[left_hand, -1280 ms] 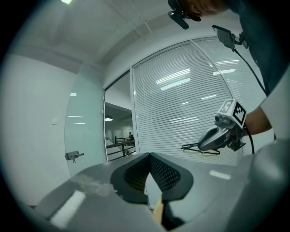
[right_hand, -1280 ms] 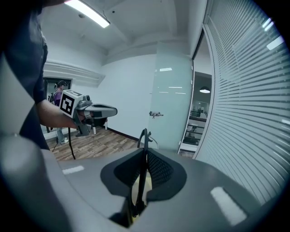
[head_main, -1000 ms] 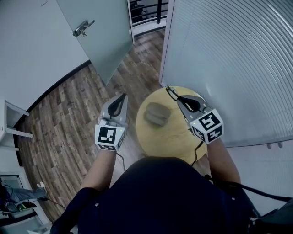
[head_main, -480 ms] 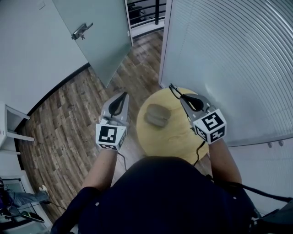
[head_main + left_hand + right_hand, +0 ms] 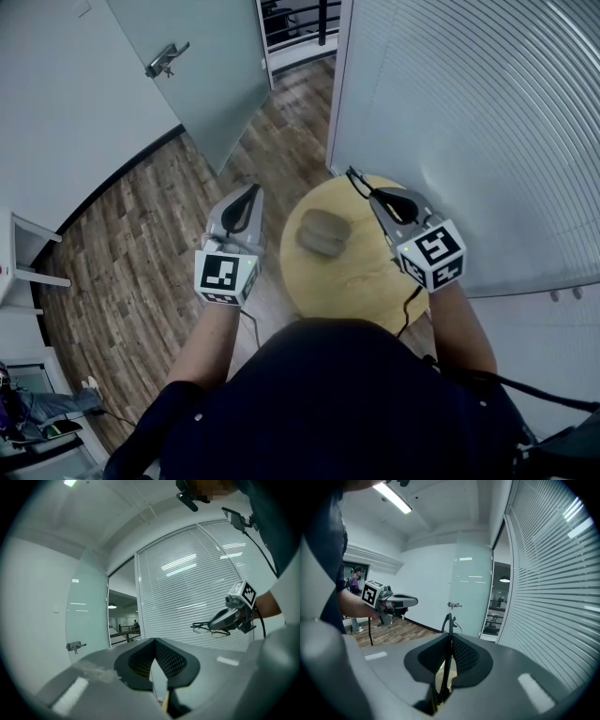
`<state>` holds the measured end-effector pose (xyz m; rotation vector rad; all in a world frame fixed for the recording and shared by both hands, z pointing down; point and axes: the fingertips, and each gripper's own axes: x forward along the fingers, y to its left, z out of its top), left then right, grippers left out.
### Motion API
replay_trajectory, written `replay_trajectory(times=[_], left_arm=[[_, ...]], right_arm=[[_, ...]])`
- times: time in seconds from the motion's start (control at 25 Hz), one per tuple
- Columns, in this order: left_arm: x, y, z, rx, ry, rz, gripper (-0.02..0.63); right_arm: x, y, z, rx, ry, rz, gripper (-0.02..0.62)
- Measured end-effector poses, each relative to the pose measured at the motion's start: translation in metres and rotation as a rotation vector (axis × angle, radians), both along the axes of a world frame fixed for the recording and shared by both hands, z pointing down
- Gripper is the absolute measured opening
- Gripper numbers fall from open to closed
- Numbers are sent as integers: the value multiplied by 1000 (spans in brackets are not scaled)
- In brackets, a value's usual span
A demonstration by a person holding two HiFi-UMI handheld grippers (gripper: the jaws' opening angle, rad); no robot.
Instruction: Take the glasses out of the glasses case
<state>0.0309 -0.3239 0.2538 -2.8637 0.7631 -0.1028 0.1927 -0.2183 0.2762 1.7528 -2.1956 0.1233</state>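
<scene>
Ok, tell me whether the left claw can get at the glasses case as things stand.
Probably yes. The left claw hangs just off the table's left edge, and the glasses case lies bare on top with nothing between them. Its jaws are together, so they would need to open first.

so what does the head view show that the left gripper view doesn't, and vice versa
Only the head view: the round table with the grey glasses case lying on it, and the wood floor.
Only the left gripper view: the left gripper with its jaws together and nothing between them, and a ceiling light.
Both: the right gripper shut on the glasses, the blinds, the door handle.
</scene>
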Motion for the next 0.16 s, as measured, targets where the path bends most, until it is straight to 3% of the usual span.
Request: replay_trajectory(times=[0.16], left_arm=[[0,1,0,-16,-9,-6,6]], right_arm=[[-2,-1,-3,-2,3,-9,29]])
